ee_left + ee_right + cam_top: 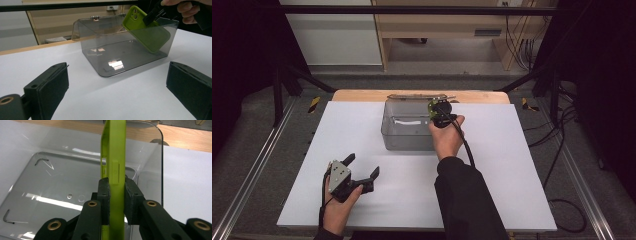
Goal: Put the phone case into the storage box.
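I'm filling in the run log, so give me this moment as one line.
right gripper: shut on green phone case | case: tilted, partly inside clear box | left gripper: open, apart on the white table

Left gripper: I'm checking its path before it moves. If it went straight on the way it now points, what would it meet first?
Probably the clear box: it sits ahead between the open jaws of the left gripper, with bare white table before it. Depth is hard to judge.

White table [362, 125] with smoky clear plastic box [404, 137] on top.
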Available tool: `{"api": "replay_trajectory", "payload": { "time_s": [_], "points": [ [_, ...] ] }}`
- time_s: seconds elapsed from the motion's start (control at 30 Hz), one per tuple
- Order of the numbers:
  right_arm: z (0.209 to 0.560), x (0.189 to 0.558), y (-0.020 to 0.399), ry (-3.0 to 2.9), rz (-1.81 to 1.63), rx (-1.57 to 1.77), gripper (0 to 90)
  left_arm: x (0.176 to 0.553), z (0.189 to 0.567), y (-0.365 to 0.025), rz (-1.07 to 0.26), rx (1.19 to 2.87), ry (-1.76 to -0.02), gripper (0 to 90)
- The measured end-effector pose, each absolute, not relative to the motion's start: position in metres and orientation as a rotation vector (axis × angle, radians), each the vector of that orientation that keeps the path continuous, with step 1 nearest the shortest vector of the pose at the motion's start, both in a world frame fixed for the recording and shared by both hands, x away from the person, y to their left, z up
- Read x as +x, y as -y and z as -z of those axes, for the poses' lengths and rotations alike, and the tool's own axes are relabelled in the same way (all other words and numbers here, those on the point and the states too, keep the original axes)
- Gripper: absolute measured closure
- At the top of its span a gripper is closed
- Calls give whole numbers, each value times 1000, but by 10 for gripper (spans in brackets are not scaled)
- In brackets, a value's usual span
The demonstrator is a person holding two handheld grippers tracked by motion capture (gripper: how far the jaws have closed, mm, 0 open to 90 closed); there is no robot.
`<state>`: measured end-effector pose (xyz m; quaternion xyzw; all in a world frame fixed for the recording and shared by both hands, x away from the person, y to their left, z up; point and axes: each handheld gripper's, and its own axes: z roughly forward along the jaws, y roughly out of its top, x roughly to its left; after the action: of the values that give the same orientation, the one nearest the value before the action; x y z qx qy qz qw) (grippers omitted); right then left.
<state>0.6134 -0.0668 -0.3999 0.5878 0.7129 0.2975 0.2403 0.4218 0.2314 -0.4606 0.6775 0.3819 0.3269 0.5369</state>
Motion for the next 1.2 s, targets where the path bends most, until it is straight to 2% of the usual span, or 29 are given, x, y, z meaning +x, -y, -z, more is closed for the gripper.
{"api": "replay_trajectory", "payload": {
  "time_s": [0.63,1.03,1.2],
  "points": [
    [401,615,70,-1950,-823,1621,764,422,461,-232,-776,1614,-910,42],
    [389,608,69,-1905,-919,1545,683,423,460,-233,-774,1606,-916,42],
    [380,601,70,-1878,-983,1482,620,423,460,-232,-775,1609,-914,42]
  ]
}}
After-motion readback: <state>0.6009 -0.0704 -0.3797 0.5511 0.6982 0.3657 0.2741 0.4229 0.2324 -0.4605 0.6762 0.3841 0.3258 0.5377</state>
